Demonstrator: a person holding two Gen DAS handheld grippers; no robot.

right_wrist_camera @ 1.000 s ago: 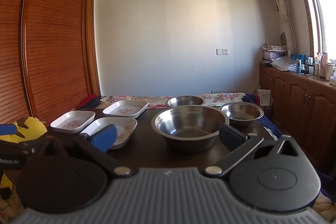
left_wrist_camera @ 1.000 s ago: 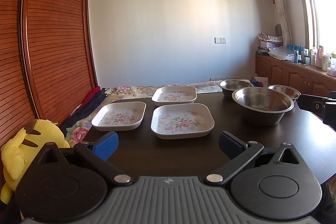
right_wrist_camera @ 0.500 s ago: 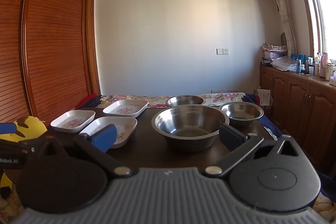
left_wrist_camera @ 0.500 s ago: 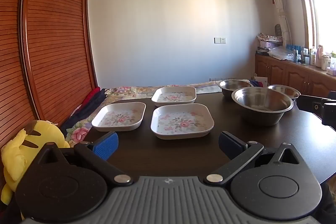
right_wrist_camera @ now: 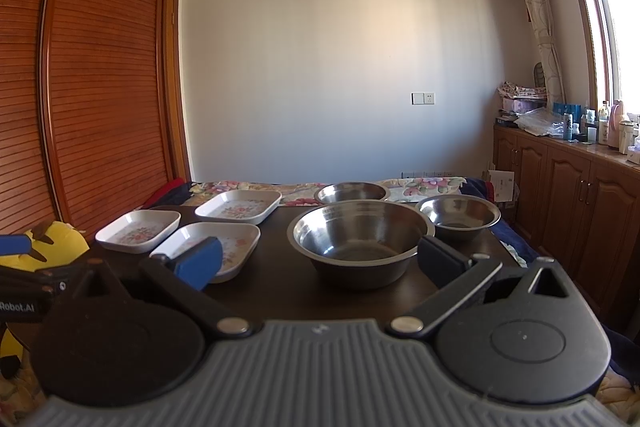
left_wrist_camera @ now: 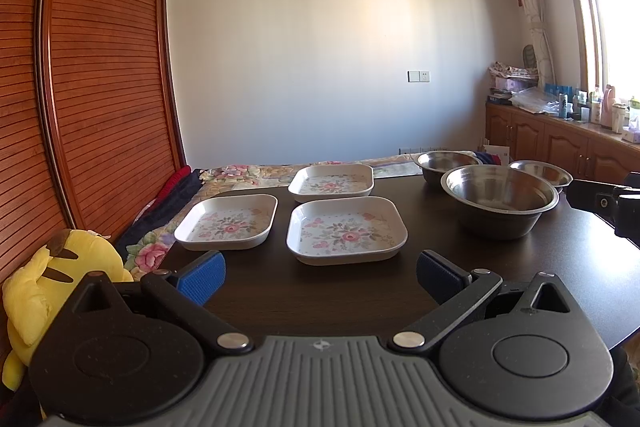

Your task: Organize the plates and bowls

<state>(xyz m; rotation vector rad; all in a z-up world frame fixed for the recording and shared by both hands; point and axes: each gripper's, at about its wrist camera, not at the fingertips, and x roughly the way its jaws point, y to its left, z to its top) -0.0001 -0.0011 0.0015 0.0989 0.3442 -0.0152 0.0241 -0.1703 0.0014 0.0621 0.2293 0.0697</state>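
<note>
Three white square plates with pink flowers lie on the dark table [left_wrist_camera: 328, 295]: a near one [left_wrist_camera: 346, 229], a left one [left_wrist_camera: 228, 221] and a far one [left_wrist_camera: 331, 180]. To their right stand three steel bowls: a large one [right_wrist_camera: 360, 237], a small one [right_wrist_camera: 458, 215] and a far one [right_wrist_camera: 352, 191]. My left gripper [left_wrist_camera: 320, 273] hovers open just short of the near plate, holding nothing. My right gripper [right_wrist_camera: 320, 261] hangs open in front of the large bowl, also holding nothing.
A yellow plush toy [left_wrist_camera: 44, 287] sits at the table's left edge beside a wooden slatted wardrobe [left_wrist_camera: 92, 87]. A floral cloth [right_wrist_camera: 424, 183] lies beyond the table. Wooden cabinets [right_wrist_camera: 576, 195] with bottles line the right wall under a window.
Both grippers have barely shifted; the views sit almost the same. Nothing was taken hold of or let go.
</note>
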